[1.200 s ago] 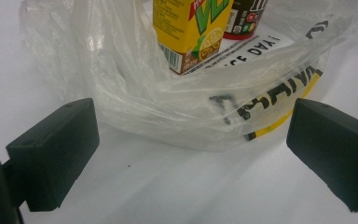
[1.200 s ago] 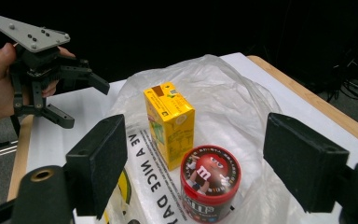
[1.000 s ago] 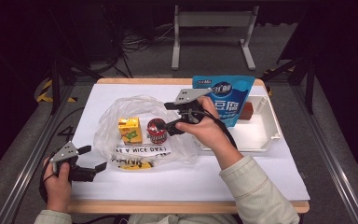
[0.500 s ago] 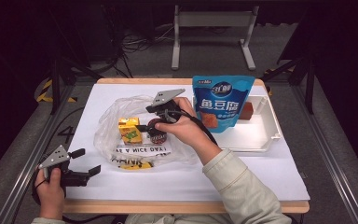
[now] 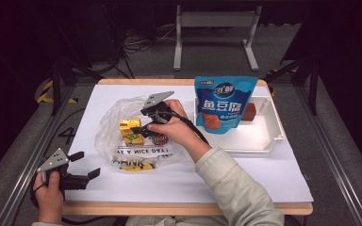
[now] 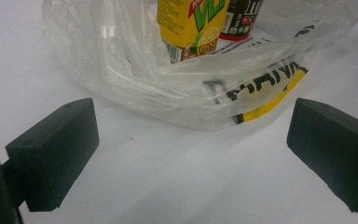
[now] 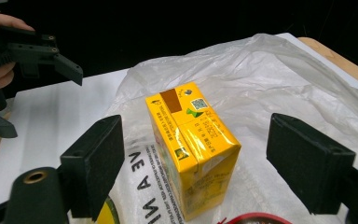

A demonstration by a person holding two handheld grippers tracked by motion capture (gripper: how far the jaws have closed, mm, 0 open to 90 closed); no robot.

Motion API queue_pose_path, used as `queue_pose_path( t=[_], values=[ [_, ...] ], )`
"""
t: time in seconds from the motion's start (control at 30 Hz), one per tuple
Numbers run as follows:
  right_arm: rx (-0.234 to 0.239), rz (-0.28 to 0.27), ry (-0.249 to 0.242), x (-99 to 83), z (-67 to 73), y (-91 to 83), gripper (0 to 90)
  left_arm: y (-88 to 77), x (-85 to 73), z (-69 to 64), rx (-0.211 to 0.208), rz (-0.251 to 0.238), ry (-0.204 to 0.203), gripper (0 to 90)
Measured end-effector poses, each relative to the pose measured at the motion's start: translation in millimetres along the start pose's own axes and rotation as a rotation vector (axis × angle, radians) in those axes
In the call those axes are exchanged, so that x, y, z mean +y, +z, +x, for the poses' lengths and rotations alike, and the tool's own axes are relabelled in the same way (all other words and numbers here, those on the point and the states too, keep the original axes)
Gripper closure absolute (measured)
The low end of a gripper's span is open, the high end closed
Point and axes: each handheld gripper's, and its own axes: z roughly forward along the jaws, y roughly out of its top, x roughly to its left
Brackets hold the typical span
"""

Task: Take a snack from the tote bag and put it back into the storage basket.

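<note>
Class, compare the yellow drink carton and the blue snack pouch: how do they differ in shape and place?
The yellow drink carton is a small box on the clear plastic bag; the blue snack pouch is a taller flat packet in the white tray. Both stand upright.

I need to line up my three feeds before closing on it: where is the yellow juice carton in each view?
High view: the yellow cardboard juice carton stands on the clear plastic bag, left of the right gripper.
Left gripper view: at the top centre, behind the bag's folds.
Right gripper view: dead centre, between the open jaws.
Shared landmark: the bag's black lettering.
</note>
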Motion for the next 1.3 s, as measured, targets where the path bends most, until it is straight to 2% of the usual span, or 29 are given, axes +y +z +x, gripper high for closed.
queue_pose_path(
  t=[0.53, 0.87, 1.13, 1.3],
  values=[
    [0.009, 0.069, -0.023, -3.7, -6.5, 35.1, 18.8, -1.1, -0.1, 1.8, -0.001, -0.003, -0.001, 2.7],
    [0.027, 0.106, -0.047, -5.2, -4.0, 51.8, 18.4, -0.1, 0.0, 1.7, -0.005, -0.001, -0.002, 2.7],
    [0.02, 0.128, -0.061, -7.1, -4.3, 59.4, 18.5, -0.1, -0.3, 2.8, -0.006, -0.006, 0.0, 2.8],
    [0.03, 0.151, -0.089, -7.2, -2.4, 61.3, 23.0, 0.1, 0.1, 2.3, -0.01, 0.0, 0.003, 2.8]
  ],
)
